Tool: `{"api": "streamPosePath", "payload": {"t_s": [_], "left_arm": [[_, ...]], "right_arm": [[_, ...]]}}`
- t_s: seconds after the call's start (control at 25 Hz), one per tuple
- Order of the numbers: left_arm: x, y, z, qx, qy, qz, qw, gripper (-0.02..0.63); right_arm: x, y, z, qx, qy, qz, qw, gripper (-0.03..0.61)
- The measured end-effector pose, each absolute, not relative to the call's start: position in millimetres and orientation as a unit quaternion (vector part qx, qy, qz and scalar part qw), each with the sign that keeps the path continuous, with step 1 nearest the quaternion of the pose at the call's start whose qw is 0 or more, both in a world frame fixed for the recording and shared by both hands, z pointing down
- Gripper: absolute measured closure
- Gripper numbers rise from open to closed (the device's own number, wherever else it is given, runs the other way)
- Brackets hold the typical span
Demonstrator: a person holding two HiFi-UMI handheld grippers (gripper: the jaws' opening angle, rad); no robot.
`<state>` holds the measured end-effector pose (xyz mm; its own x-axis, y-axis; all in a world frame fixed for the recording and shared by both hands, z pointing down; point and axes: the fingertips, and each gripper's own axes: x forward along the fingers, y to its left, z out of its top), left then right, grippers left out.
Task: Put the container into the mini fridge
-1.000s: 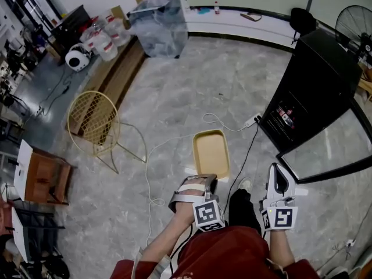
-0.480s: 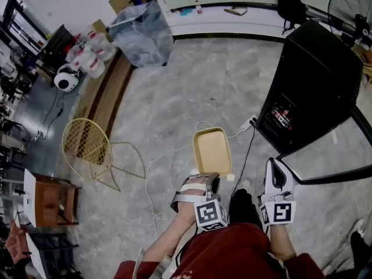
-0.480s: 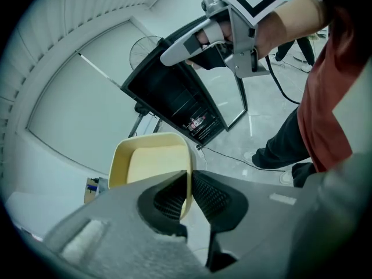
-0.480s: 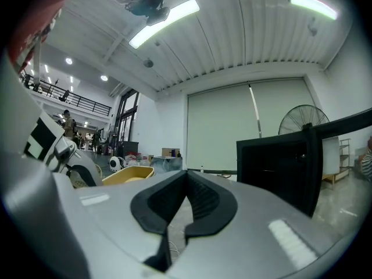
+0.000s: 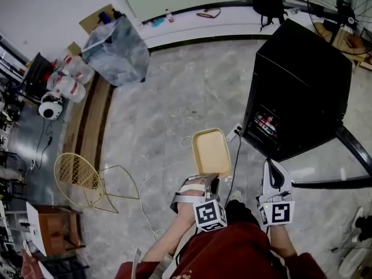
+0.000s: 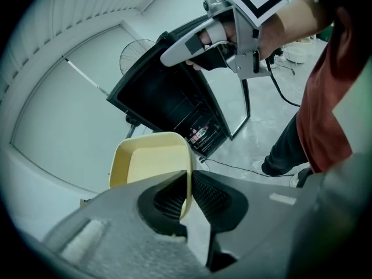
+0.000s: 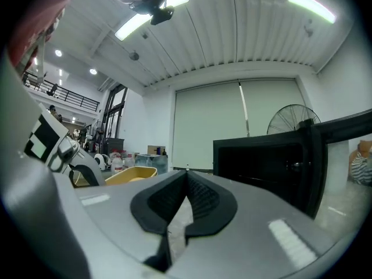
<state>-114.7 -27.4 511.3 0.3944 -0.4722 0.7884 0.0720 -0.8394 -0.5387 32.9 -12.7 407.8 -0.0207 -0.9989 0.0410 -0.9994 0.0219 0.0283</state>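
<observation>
A shallow yellow container [image 5: 211, 151] hangs above the floor, gripped by its near rim. My left gripper [image 5: 209, 180] is shut on that rim; in the left gripper view the pads [image 6: 203, 193] pinch the thin wall of the container [image 6: 152, 158]. The black mini fridge [image 5: 296, 92] stands just right of the container, its front open and bottles showing inside. The fridge [image 6: 168, 103] lies beyond the container in the left gripper view. My right gripper [image 5: 272, 166] is shut and empty, near the fridge's door [image 5: 349, 150]. Its jaws [image 7: 186, 176] meet with nothing between, facing the fridge [image 7: 273, 161].
A power strip with cables [image 5: 235, 133] lies on the marble floor by the fridge's corner. A yellow wire chair [image 5: 81, 176] and a wooden stool [image 5: 55, 231] stand at the left. A plastic-wrapped bin [image 5: 116, 51] and a fan [image 5: 340, 7] stand along the far wall.
The person has moved toward the fridge, which now sits closer and more central. The container stays held in the left gripper; both grippers keep their pose.
</observation>
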Motion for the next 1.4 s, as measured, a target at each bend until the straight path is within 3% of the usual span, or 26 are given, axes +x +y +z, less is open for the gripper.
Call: {"api": "streamPosePath", "payload": {"t_s": [0.56, 1.4], "left_arm": [[6, -81, 511, -0.802, 0.055, -0.509, 0.307, 0.577], [88, -154, 535, -0.809, -0.172, -0.399, 0.395, 0.577]], "right_arm": [[136, -52, 413, 0.747, -0.665, 0.004, 0.019, 0.578], [164, -105, 419, 0.875, -0.481, 0.023, 0.048, 0.578]]}}
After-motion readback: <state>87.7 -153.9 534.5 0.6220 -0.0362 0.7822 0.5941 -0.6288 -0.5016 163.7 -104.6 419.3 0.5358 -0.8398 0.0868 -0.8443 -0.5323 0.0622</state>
